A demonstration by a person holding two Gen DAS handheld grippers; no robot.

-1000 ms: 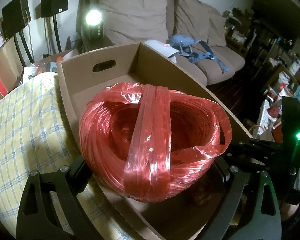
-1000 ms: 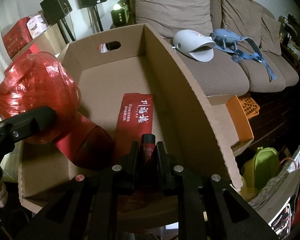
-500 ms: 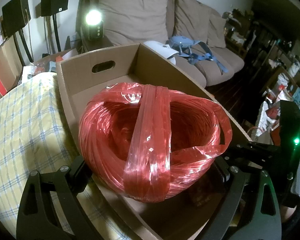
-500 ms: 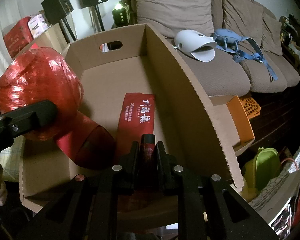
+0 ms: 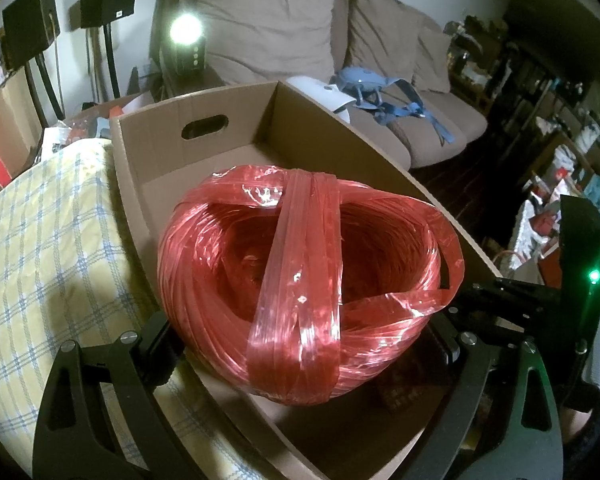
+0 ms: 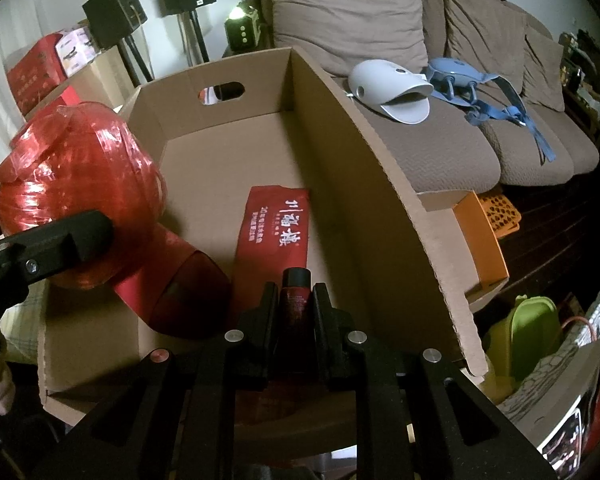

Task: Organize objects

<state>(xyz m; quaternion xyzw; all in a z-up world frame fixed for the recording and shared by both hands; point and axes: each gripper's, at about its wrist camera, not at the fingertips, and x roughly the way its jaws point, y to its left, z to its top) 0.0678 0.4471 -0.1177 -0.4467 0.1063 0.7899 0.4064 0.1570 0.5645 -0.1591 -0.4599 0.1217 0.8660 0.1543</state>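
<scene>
Already boxed: flat red packet with white lettering [image 6: 276, 226] on the floor of the open brown cardboard box [image 6: 384, 184]
Left tool [image 5: 300, 344]: clamped on the big ball of red plastic twine [image 5: 300, 280], above the box; unplaced
Right tool [image 6: 295, 300]: narrow, gripping a small dark red bottle [image 6: 296, 294]; unplaced

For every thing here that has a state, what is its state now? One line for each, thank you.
Left tongs: shut on red twine ball, held over the box.
Right tongs: shut on dark small bottle.
Cardboard box: open on top.
Red packet: lying flat on the box floor.
Red tube: lying on its side in the box.
Lamp: lit.
</scene>
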